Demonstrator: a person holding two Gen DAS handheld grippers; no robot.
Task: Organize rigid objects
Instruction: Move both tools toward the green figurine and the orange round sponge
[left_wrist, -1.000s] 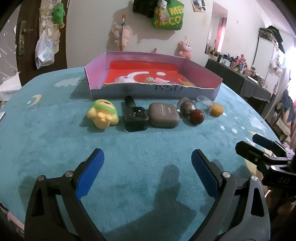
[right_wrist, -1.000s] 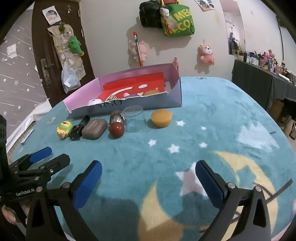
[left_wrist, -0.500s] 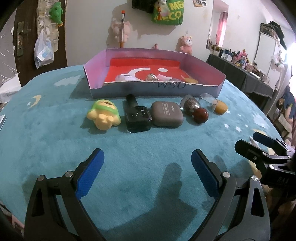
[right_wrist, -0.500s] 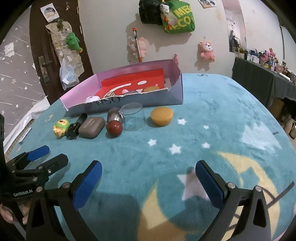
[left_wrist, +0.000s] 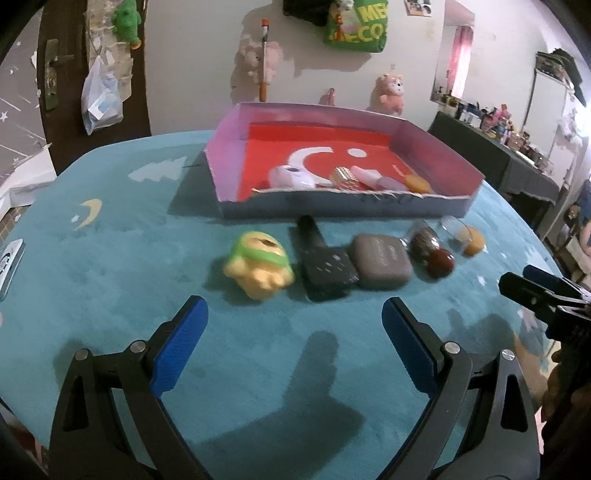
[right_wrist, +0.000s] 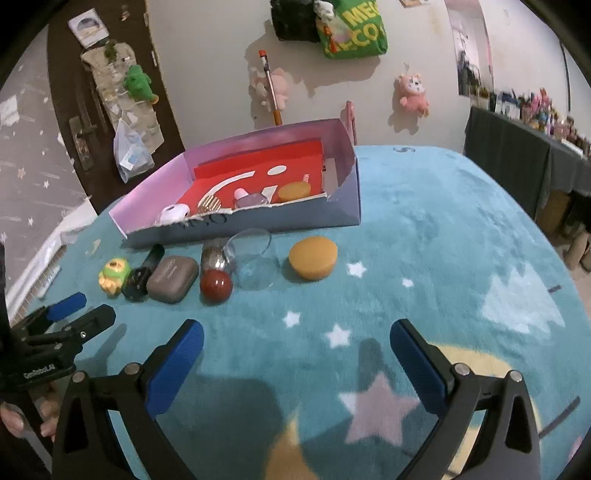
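Nearest the left wrist camera, the left gripper hovered over a plush teal tablecloth printed with stars and moons. Its black arms ended in ribbed blue pads, spread wide and holding nothing. The right gripper, built the same way, was likewise spread and empty above the star-patterned cloth.

Beyond both tools, well apart from their fingertips, a row of small objects lay on the cloth. From left to right in the left wrist view: a rounded yellow toy figure with a green cap, a glossy black boxy device with a short handle, and a matte grey-brown rounded case. After these came a speckled metallic egg-shaped piece and a polished dark red ball touching its near side. A clear glass cup lay on its side just beside the ball, and a smooth orange puck-shaped cake sat past it. The toy, device and case sat roughly ahead of the left gripper, while the cup and orange piece lay ahead and left of the right gripper.

Behind the row stood a shallow cardboard box with lilac walls, a torn front edge and a red floor. Inside it were a white earbud case, a gold faceted piece, a pale pink bottle and another orange piece.
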